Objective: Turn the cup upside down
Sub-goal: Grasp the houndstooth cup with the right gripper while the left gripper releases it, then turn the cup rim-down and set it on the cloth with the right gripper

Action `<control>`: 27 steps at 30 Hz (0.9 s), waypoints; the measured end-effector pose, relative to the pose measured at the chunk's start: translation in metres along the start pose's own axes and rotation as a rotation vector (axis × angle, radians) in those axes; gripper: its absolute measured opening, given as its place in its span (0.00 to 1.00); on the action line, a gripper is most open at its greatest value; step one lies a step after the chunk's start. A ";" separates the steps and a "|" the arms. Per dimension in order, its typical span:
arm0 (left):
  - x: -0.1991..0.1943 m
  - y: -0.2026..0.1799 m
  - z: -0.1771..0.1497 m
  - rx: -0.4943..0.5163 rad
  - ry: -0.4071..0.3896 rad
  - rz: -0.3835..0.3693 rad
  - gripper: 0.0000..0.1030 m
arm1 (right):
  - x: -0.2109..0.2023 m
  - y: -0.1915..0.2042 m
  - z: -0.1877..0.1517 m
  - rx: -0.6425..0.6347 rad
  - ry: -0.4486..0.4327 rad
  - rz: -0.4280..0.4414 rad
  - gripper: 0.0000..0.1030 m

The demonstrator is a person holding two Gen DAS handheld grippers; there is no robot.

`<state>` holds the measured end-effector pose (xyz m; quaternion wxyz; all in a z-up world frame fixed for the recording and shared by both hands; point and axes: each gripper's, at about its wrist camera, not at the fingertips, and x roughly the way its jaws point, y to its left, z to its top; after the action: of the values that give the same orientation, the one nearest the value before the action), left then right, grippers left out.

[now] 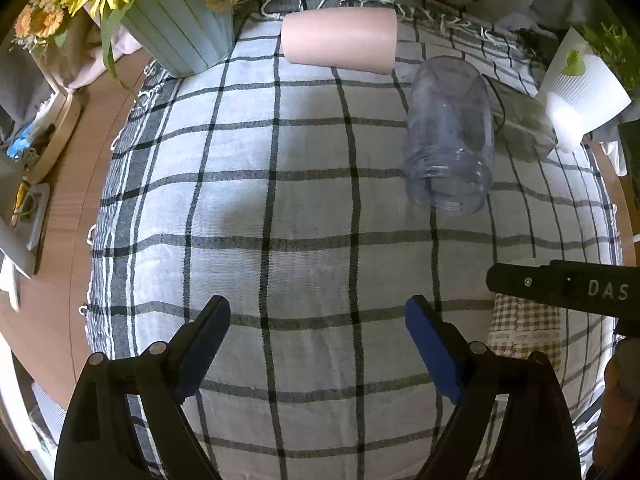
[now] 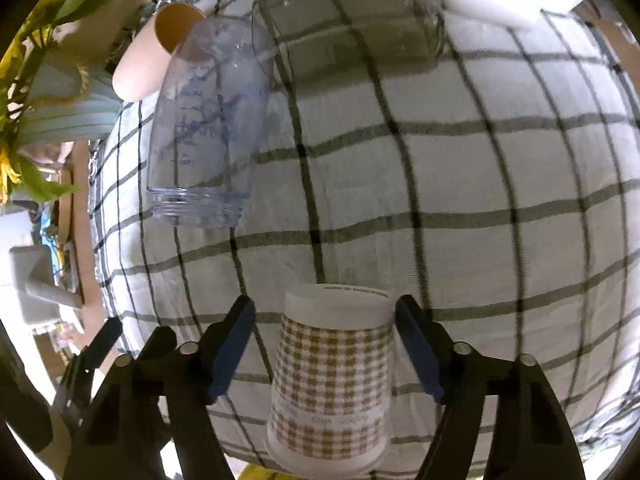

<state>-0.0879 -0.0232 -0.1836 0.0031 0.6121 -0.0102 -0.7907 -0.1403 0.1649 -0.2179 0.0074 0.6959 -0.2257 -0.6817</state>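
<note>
A brown-and-white gingham cup is showing against a white cloth checked in black; blue pads are flanking it.

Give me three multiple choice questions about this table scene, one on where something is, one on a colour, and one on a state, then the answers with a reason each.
1. Where is the checked paper cup?
A. Between the right gripper jaws
B. Inside the clear jar
C. On the pink cup

2. What colour are the lines on the tablecloth?
A. Red
B. Dark grey to black
C. Yellow

3. How is the clear jar positioned?
A. Standing upright
B. Held by the left gripper
C. Lying on its side

Answers:
1. A, the cup sits between the open right jaws, with gaps either side.
2. B, dark lines cross the pale cloth.
3. C, it lies flat on the cloth, threaded mouth toward the camera.
</note>
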 end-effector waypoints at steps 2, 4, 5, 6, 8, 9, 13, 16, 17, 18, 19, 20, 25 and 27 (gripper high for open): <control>0.001 0.002 0.000 0.001 0.001 0.006 0.87 | 0.003 0.002 -0.001 -0.001 -0.003 -0.006 0.61; 0.001 0.002 -0.002 0.003 -0.004 0.012 0.87 | 0.001 0.003 -0.003 -0.016 -0.019 -0.019 0.54; 0.001 0.003 -0.002 0.004 -0.006 0.015 0.87 | -0.001 0.004 -0.005 -0.027 -0.030 -0.019 0.54; 0.000 0.003 -0.003 0.006 -0.008 0.017 0.87 | -0.004 0.004 -0.007 -0.035 -0.044 -0.023 0.54; -0.002 0.003 -0.004 0.005 -0.014 0.018 0.87 | -0.013 0.005 -0.011 -0.047 -0.085 -0.042 0.54; -0.003 0.004 -0.005 0.000 -0.020 0.020 0.87 | -0.019 0.006 -0.014 -0.059 -0.108 -0.048 0.54; -0.007 0.005 -0.007 -0.019 -0.033 0.015 0.87 | -0.054 0.013 -0.025 -0.112 -0.276 -0.086 0.54; -0.009 0.003 -0.008 -0.020 -0.045 0.028 0.87 | -0.072 0.019 -0.030 -0.152 -0.394 -0.125 0.54; -0.009 0.002 -0.009 -0.018 -0.049 0.032 0.87 | -0.074 0.021 -0.030 -0.163 -0.424 -0.140 0.54; -0.009 0.001 -0.009 -0.015 -0.051 0.039 0.87 | -0.075 0.024 -0.031 -0.176 -0.448 -0.152 0.54; -0.009 0.000 -0.010 -0.012 -0.050 0.046 0.87 | -0.076 0.027 -0.031 -0.194 -0.471 -0.168 0.54; -0.009 -0.001 -0.010 -0.009 -0.048 0.049 0.87 | -0.073 0.029 -0.029 -0.203 -0.473 -0.179 0.54; -0.010 0.002 -0.014 -0.021 -0.070 0.084 0.87 | -0.061 0.030 -0.038 -0.233 -0.476 -0.199 0.54; -0.011 0.002 -0.016 -0.015 -0.081 0.106 0.87 | -0.060 0.028 -0.045 -0.245 -0.503 -0.202 0.54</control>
<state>-0.0699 -0.0248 -0.1766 0.0491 0.5780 -0.0371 -0.8137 -0.1039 0.1456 -0.1489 -0.0327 0.5178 -0.0661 -0.8523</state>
